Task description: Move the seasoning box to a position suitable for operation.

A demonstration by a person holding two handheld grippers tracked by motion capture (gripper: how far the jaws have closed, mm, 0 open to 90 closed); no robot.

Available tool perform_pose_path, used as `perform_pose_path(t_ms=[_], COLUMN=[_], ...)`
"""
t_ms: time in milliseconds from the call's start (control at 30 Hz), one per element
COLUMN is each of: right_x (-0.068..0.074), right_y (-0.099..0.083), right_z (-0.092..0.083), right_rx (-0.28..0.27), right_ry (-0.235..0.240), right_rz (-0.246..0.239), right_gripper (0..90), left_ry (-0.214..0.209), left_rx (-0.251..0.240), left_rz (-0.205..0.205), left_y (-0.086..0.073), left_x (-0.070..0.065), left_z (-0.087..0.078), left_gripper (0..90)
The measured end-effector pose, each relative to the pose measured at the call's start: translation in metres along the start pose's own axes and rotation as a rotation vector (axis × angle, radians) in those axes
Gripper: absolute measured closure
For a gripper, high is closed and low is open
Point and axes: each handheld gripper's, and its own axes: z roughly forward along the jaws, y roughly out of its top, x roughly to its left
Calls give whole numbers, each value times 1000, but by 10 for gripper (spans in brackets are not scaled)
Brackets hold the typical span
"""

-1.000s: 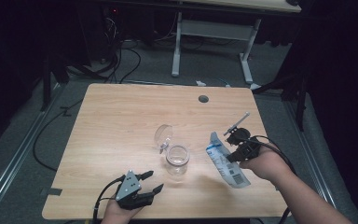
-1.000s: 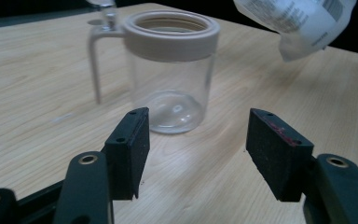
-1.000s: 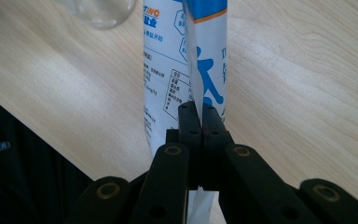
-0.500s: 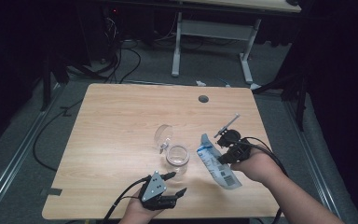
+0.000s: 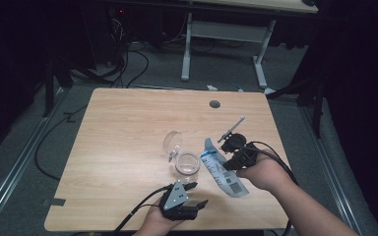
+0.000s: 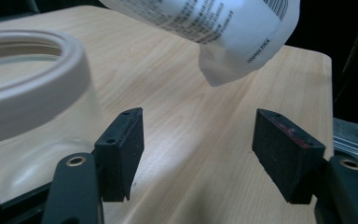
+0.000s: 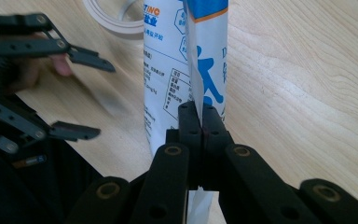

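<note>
High view: the white pouch was clamped by the right gripper at three o'clock of the glass jar; the left gripper, jaws apart after just opening, was empty at six o'clock.

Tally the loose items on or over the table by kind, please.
Clear glass jar: 1
Clear jar lid: 1
White printed pouch: 1
Total: 3
</note>
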Motion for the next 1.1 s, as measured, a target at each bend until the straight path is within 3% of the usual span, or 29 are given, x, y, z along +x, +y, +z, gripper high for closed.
perform_pose_path(t_ms=[33, 67, 333, 667, 1100], right_x=[3, 2, 9, 13, 24], right_y=[0, 1, 2, 3, 10], right_z=[-1, 0, -3, -2, -16], right_rx=[7, 0, -9, -11, -29], right_ry=[7, 6, 18, 42, 45], right_rz=[29, 5, 5, -8, -12], right_gripper=[900, 900, 900, 900, 900], left_ry=[-4, -6, -13, -32, -16], left_rx=[-3, -6, -25, -4, -15], left_rz=[3, 7, 49, 45, 62], left_y=[0, 0, 3, 10, 17], left_x=[-1, -2, -9, -14, -18], left_z=[2, 3, 21, 39, 46], left_gripper=[346, 346, 341, 341, 350])
